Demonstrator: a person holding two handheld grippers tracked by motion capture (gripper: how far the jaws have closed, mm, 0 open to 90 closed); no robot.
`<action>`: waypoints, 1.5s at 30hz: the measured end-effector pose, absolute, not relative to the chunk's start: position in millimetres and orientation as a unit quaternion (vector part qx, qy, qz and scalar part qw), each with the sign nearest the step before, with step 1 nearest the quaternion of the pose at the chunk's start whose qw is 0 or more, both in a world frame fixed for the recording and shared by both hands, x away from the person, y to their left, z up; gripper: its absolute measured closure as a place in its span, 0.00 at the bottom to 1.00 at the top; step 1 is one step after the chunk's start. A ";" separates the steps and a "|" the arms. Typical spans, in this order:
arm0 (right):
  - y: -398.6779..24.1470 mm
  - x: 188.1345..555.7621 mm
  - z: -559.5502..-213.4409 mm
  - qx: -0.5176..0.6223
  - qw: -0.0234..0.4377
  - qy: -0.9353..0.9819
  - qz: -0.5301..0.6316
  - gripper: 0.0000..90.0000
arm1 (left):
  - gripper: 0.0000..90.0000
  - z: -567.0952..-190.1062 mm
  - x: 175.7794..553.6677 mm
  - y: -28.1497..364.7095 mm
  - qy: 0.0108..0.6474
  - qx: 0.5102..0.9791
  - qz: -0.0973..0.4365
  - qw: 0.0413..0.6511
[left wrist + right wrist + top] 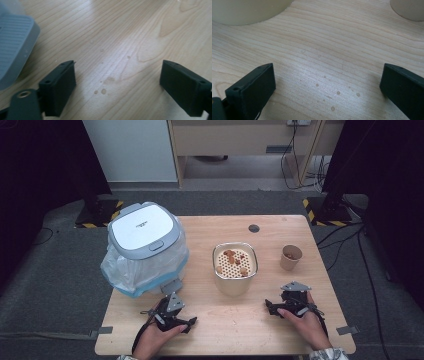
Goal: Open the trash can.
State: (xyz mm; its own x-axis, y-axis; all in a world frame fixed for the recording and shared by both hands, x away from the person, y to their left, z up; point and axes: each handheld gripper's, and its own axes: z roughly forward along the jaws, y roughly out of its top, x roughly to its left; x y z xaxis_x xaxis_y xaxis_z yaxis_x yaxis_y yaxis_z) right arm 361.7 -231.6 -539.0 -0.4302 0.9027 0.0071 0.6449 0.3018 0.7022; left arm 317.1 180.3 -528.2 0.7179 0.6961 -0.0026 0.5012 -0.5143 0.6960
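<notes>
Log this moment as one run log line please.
left gripper: open, empty, on table | right gripper: open, empty | strainer tub: untouched | paper cup: untouched

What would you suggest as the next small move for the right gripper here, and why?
Probably ease the right gripper forward toward the paper cup. Its jaws stand wide apart with nothing between them, only bare table, and the cup stands upright just ahead of that hand, with brown bits inside. The strainer container beside it is closer to the middle, so the cup looks like the easier first reach.
</notes>
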 end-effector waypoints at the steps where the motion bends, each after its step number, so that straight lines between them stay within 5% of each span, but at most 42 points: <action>1: -231.6 361.8 -538.9 0.495 0.200 0.782 0.323 0.01 | 0.19 -525.7 315.9 179.8 0.347 0.857 0.145 0.352; 4: -231.6 361.8 -539.0 0.495 0.200 0.782 0.323 0.01 | 0.23 -518.6 314.1 180.1 0.350 0.850 0.155 0.362; 22: -231.1 363.4 -539.1 0.493 0.201 0.782 0.323 0.01 | 0.89 -489.9 331.1 210.2 0.408 0.789 0.251 0.384; 45: -231.2 363.5 -539.1 0.492 0.200 0.783 0.324 0.01 | 0.99 -509.1 347.3 209.4 0.402 0.809 0.288 0.317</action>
